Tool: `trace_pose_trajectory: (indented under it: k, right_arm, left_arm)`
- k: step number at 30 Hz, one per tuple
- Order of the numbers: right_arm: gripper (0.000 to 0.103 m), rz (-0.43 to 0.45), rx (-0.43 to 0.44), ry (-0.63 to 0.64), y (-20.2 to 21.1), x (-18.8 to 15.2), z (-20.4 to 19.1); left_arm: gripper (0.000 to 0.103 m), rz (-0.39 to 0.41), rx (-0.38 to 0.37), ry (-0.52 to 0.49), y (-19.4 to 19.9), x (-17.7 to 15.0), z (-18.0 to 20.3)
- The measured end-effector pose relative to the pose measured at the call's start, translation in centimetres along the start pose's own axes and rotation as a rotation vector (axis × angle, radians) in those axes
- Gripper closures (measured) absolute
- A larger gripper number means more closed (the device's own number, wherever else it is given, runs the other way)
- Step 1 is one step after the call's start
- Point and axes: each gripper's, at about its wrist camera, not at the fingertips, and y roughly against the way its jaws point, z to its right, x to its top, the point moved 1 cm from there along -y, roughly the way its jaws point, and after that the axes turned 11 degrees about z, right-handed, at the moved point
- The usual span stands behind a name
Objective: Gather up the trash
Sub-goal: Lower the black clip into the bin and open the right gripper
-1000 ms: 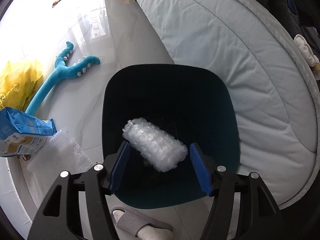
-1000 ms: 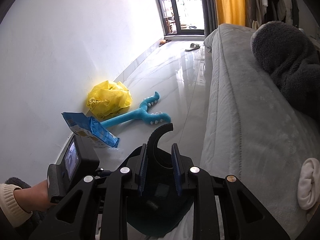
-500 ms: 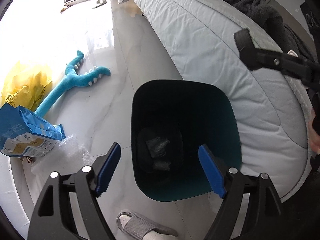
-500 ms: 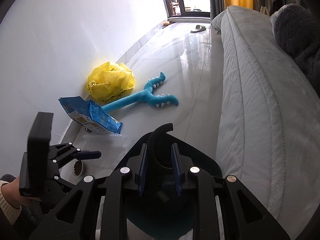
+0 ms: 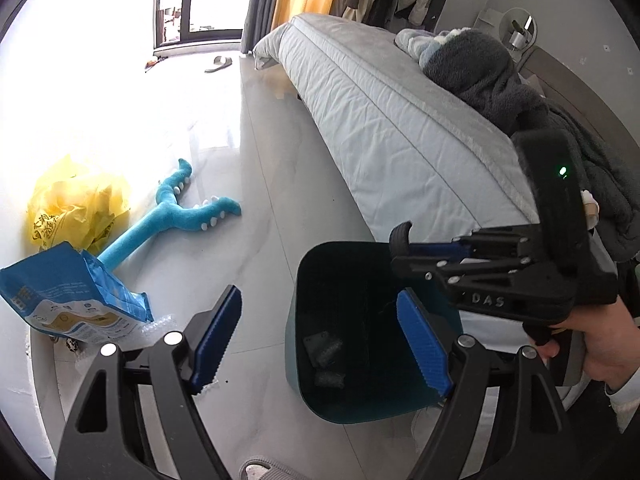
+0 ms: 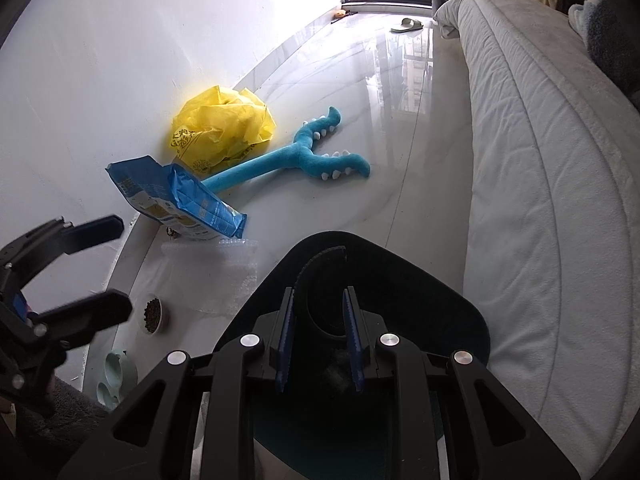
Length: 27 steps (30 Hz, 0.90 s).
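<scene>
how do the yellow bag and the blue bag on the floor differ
The yellow bag is thin plastic crumpled into a loose ball; the blue bag is a stiffer printed pouch holding a flat shape. The yellow bag sits against the wall, farther off; the blue bag lies tilted, nearer the bin. Both rest on the floor.

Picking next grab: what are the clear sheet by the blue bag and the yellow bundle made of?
Clear sheet: looks like bubble wrap, thin transparent plastic with dimpled cells. Yellow bundle: apparently a thin plastic bag, crinkled, slightly glossy, printed with dark characters.
</scene>
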Motion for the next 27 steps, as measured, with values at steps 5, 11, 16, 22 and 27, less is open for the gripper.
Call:
trace_pose_trajectory:
  k: [5, 11, 16, 22, 27]
  right_arm:
    - [0.079, -0.051, -0.012, 0.013, -1.9, -1.1, -0.4]
    - [0.079, -0.091, -0.027, 0.027, -3.1, -2.0, -0.3]
    - [0.079, -0.115, -0.036, 0.03, -3.5, -2.5, -0.2]
    - [0.072, -0.151, -0.054, 0.032, -3.4, -3.4, 0.2]
    - [0.057, -0.173, -0.069, 0.026, -2.8, -4.0, 0.8]
  left_arm:
    - [0.022, 0.049, 0.007, 0.017, 1.6, 1.4, -0.2]
    - [0.024, 0.125, 0.029, 0.003, 3.5, 3.1, 0.4]
    - [0.032, 0.149, 0.06, 0.008, 4.3, 3.9, 0.3]
    - [0.031, 0.188, 0.052, -0.022, 5.6, 5.0, 1.3]
    - [0.029, 0.226, 0.064, -0.034, 6.9, 6.2, 1.9]
